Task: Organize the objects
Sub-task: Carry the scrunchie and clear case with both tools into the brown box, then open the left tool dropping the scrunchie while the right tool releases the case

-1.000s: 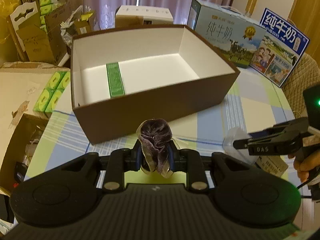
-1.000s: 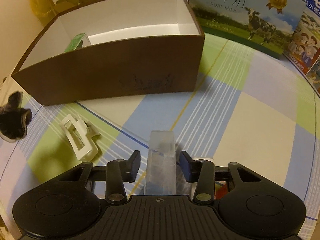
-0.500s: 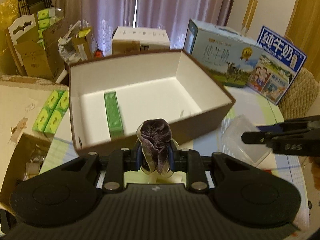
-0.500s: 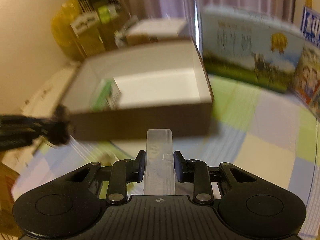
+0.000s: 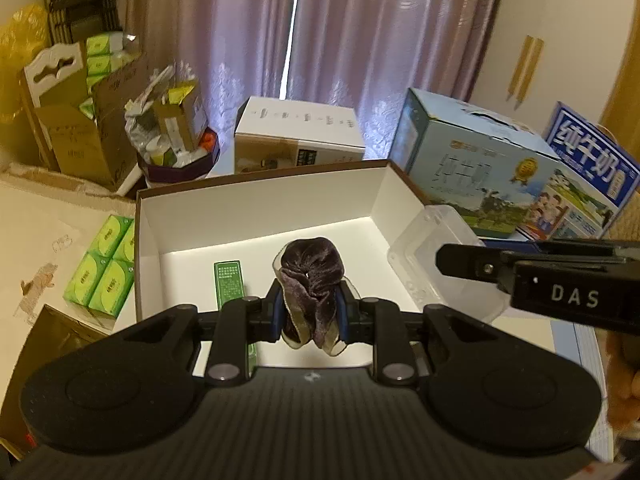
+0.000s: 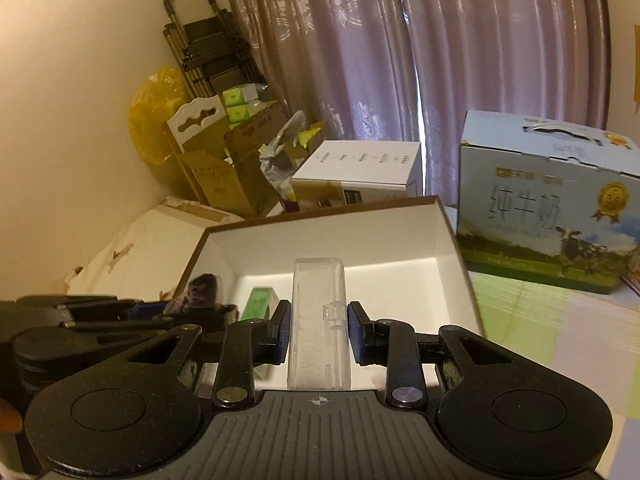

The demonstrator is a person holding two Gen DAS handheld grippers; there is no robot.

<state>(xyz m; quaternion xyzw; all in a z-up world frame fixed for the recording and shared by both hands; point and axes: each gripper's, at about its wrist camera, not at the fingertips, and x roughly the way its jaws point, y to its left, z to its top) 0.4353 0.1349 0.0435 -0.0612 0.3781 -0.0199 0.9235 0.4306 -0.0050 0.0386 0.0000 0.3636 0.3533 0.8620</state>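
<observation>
Dark purple velvet, a scrunchie, sits clenched between the fingers of the left gripper, its bunched top standing above the pads and its loose folds hanging below them. Beyond and beneath these fingers lies the open brown box with a white interior; a slim green packet lies on the box floor, just left of the left gripper's fingers. The right gripper grasps a clear plastic case upright between its blue pads, the case's far end reaching out over the near wall of the same box. Seen from the left wrist, the clear case is at the right wall of the box, to the right of the scrunchie, with the right gripper's black finger across it. From the right wrist view, the scrunchie appears to the left of the case, over the box's left end. A blue milk carton stands on the checked tabletop, right of the box and beyond the right fingers. Purple curtains hang behind.
</observation>
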